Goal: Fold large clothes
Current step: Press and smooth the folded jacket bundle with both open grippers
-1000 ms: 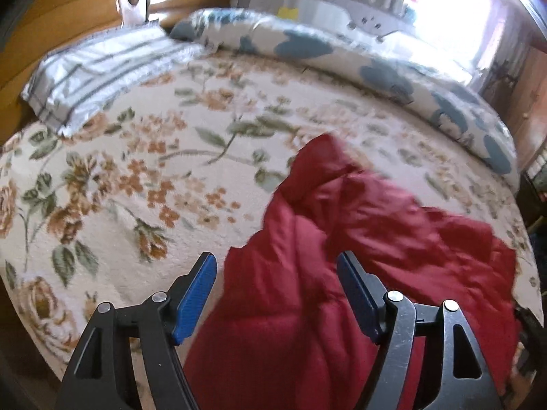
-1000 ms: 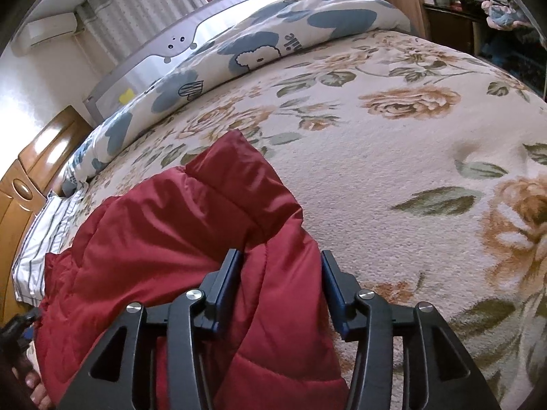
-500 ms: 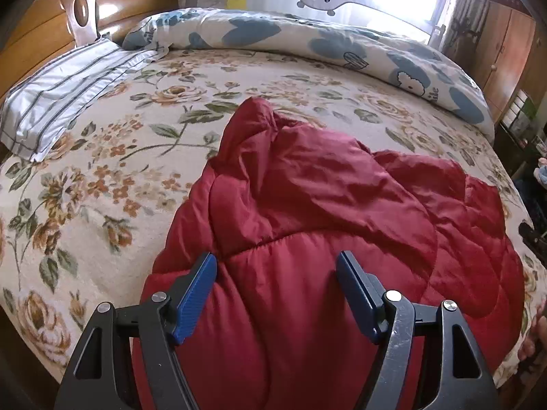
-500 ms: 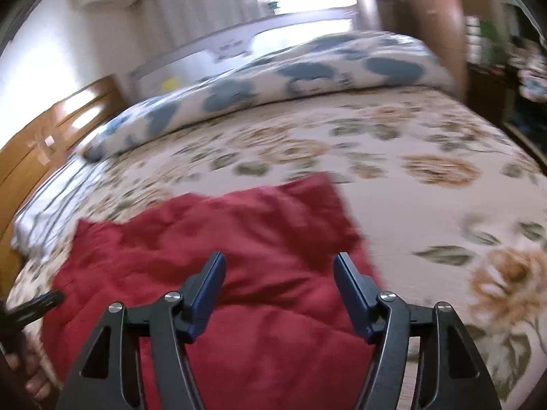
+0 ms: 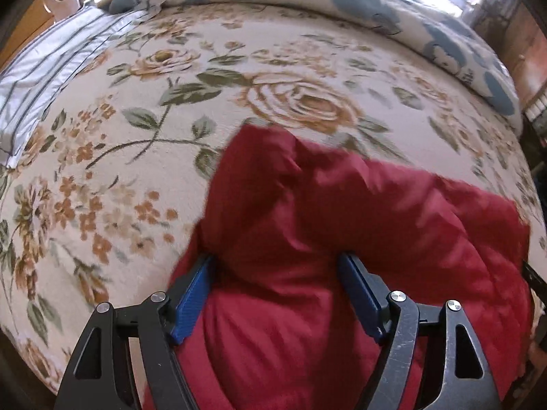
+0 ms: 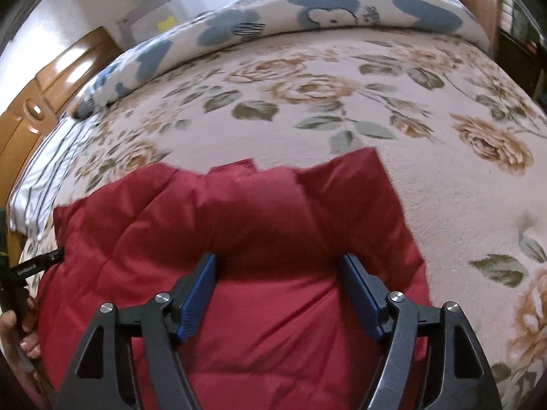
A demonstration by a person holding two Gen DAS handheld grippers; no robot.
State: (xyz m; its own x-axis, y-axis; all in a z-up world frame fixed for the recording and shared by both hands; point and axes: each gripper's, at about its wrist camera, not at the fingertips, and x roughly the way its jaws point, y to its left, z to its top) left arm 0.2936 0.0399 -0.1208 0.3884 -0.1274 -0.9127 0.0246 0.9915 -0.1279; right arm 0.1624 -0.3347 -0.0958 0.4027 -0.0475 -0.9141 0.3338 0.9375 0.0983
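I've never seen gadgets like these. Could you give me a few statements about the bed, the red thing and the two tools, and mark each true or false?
1. The red quilted coat lies on a flowered bedspread. True.
2. The left gripper has its jaws clamped tight together. False: they stand wide and are opening, with coat between them.
3. A blue-and-white duvet is bunched along the far side of the bed. True.
4. The pillow is plain green. False: it is white with dark stripes.
5. The right gripper hovers over bare bedspread. False: it is over the coat.
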